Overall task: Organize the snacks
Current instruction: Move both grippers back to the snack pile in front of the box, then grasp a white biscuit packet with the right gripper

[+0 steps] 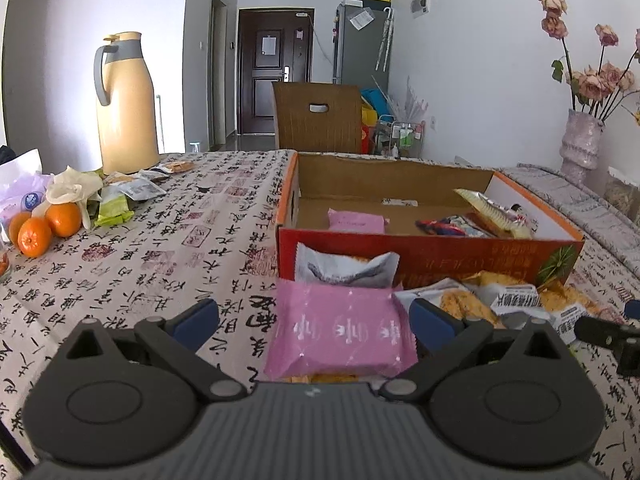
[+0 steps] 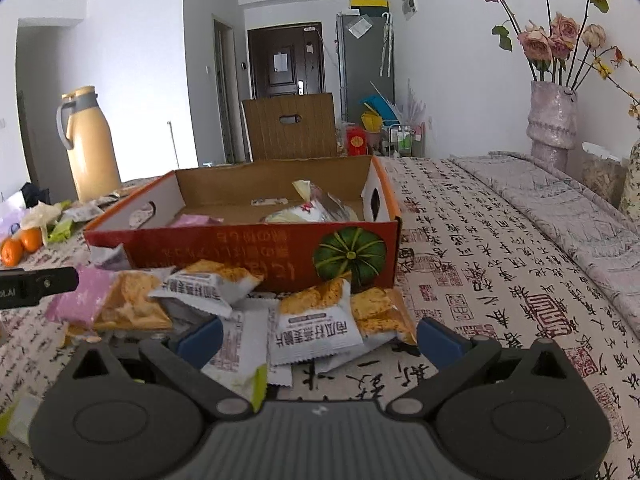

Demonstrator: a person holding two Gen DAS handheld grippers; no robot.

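Observation:
A pile of snack packets lies in front of a red cardboard box (image 1: 432,256) (image 2: 248,248). My left gripper (image 1: 316,316) is open, its blue pads on either side of a pink packet (image 1: 340,332) at the pile's left end. My right gripper (image 2: 320,332) is open around a white and orange cracker packet (image 2: 316,328), with more cracker packets (image 2: 208,284) behind it. The box holds a pink packet (image 1: 356,220), a red and blue packet (image 1: 448,226) and a silver-yellow one (image 1: 496,212). The left gripper's tip (image 2: 36,284) shows at the right wrist view's left edge.
A tan thermos (image 1: 126,104) stands at the table's back left, with oranges (image 1: 40,228), a green packet (image 1: 114,210) and other wrappers near it. A vase of dried roses (image 2: 554,120) stands at the back right. A wooden chair back (image 1: 318,120) rises behind the table.

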